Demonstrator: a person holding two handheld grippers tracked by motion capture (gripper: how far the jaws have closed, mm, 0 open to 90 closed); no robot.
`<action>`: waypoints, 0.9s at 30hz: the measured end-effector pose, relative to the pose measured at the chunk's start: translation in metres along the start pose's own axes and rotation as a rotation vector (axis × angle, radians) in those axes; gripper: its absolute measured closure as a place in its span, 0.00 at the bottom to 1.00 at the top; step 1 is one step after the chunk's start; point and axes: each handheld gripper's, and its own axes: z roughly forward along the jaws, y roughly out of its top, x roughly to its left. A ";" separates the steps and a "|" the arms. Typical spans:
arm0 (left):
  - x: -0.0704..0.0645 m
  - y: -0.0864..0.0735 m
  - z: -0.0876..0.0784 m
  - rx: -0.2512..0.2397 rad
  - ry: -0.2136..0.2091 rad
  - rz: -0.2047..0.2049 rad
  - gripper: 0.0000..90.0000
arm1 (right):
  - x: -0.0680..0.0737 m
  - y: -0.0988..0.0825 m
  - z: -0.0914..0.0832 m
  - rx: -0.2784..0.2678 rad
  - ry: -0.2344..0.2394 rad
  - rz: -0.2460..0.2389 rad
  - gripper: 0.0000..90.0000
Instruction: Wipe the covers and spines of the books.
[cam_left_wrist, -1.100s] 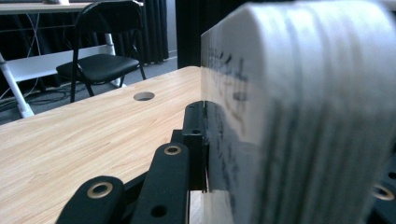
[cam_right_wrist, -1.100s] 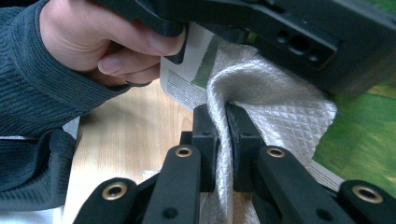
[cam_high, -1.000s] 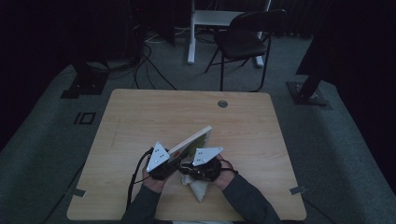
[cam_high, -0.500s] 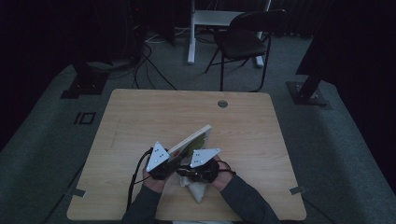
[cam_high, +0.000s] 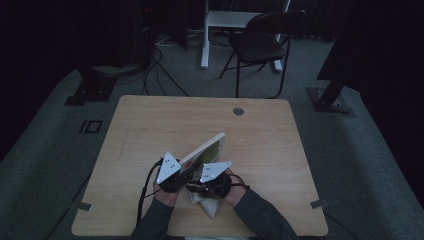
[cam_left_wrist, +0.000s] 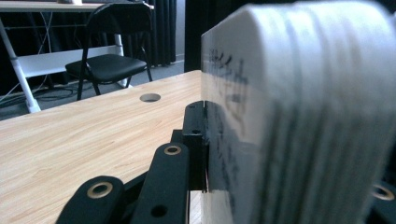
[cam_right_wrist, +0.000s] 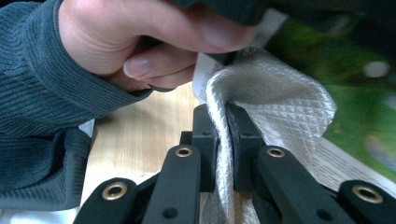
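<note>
Near the table's front edge, a book stands tilted on its edge, clamped in the left gripper. Just beside it, the right gripper pinches a pale quilted cloth against the book's green cover, the rest of the cloth lying on the table between the person's hands.

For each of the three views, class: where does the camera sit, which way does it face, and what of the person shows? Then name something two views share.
High view: above the person's side, facing forward and down on the table; forearms, both hands.
Left gripper view: on the left gripper, facing along its jaws, which clamp a book.
Right gripper view: on the right gripper, pinching a cloth; the other hand and sleeve.
Shared: book, table.
</note>
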 end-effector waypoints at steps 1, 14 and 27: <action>0.000 0.000 0.000 0.000 0.002 -0.001 0.87 | 0.000 0.000 0.001 0.001 0.003 -0.003 0.93; 0.003 0.002 -0.002 -0.015 0.016 -0.018 0.86 | 0.003 -0.003 0.006 0.028 0.020 -0.009 0.93; 0.011 0.007 -0.012 -0.033 0.029 -0.011 0.87 | -0.012 -0.012 -0.006 0.026 -0.034 0.031 0.92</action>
